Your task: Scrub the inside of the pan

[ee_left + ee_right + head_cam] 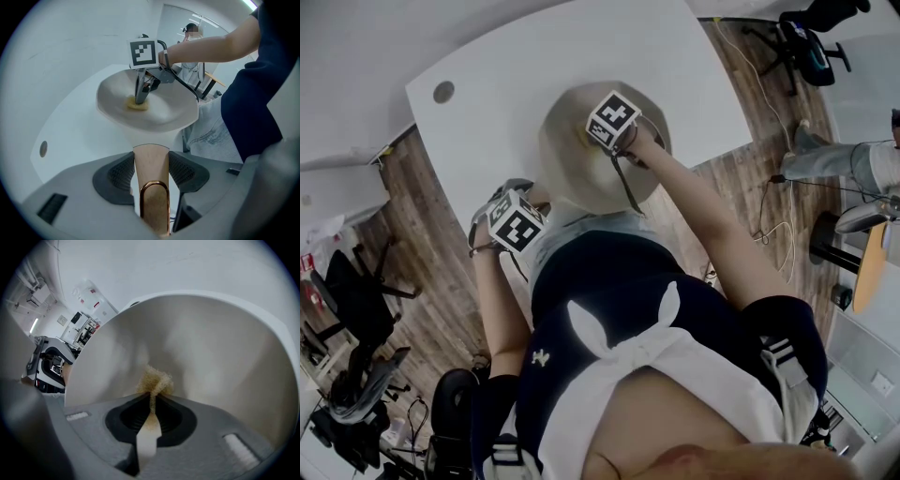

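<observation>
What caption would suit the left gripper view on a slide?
Left gripper clamps the pan handle while the right gripper holds a yellow sponge inside the pan.

The pan (567, 155) sits on the table (506, 84). The sponge (137, 105) lies in the pan, under the right gripper (152, 398).

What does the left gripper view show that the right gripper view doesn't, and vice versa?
Only the left gripper view: the left gripper clamped on the wooden handle, the whole pan on the white table, the right gripper from outside. Only the right gripper view: its jaws pinching the sponge close up. Both: the pan's pale inside with the yellow sponge on it.
</observation>
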`<action>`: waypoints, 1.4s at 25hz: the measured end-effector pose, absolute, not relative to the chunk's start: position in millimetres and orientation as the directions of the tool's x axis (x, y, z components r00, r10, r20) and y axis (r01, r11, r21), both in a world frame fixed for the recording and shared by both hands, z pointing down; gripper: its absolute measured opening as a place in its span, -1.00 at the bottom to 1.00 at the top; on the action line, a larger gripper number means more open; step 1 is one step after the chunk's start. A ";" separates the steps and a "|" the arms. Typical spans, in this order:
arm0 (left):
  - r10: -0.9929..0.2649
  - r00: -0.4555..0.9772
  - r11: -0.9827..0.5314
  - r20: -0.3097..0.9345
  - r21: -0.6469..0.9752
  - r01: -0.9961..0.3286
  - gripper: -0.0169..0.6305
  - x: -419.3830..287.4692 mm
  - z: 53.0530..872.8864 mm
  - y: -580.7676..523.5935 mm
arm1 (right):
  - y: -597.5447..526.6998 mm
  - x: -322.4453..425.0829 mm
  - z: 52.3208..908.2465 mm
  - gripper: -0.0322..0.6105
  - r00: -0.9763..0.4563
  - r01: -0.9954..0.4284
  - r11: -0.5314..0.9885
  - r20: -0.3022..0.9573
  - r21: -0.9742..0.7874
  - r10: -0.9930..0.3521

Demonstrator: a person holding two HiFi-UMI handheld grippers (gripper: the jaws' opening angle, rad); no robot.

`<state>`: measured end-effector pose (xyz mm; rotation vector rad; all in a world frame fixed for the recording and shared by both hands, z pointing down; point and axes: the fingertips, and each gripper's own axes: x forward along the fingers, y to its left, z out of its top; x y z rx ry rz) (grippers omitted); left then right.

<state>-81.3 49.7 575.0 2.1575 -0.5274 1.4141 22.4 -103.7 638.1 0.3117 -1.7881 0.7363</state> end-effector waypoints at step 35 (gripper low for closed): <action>-0.051 0.391 -0.802 0.919 0.195 -0.564 -0.24 -84.2 574.5 52.0 | -53.1 59.4 641.4 -0.80 -0.196 -0.552 0.754 0.934 -0.356 0.298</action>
